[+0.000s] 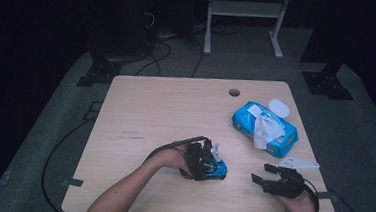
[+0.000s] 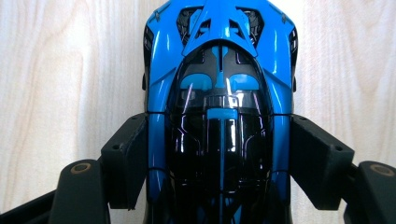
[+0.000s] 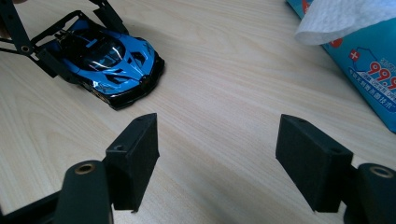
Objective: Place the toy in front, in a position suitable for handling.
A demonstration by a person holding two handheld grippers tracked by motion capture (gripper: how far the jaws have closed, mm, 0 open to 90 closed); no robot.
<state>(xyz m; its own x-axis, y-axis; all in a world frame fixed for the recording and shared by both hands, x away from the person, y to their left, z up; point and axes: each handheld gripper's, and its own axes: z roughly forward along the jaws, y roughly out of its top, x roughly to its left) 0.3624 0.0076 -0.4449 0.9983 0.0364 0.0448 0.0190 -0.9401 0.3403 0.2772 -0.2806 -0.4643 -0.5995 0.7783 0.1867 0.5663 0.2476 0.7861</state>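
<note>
The car (image 2: pixel 219 112) is pinched by the left claw (image 2: pixel 219 163) at its sides. It is small, hard and shiny, so it may slip. The right claw (image 3: pixel 217 163) is spread.

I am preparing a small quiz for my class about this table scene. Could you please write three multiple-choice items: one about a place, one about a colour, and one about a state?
1. Where does the pack of wet wipes lie on the table, as the high view shows it?
A. far right part
B. near left corner
C. middle of the near edge

2. What colour is the toy car?
A. red and white
B. blue and black
C. all yellow

3. How is the right gripper?
A. shut on the car
B. shut on a wipe
C. open, holding nothing

Answers:
1. A, the pack sits far right, beyond the right gripper.
2. B, blue body with a black canopy.
3. C, bare wood shows between its jaws, while the left gripper has the car between its pads.
</note>
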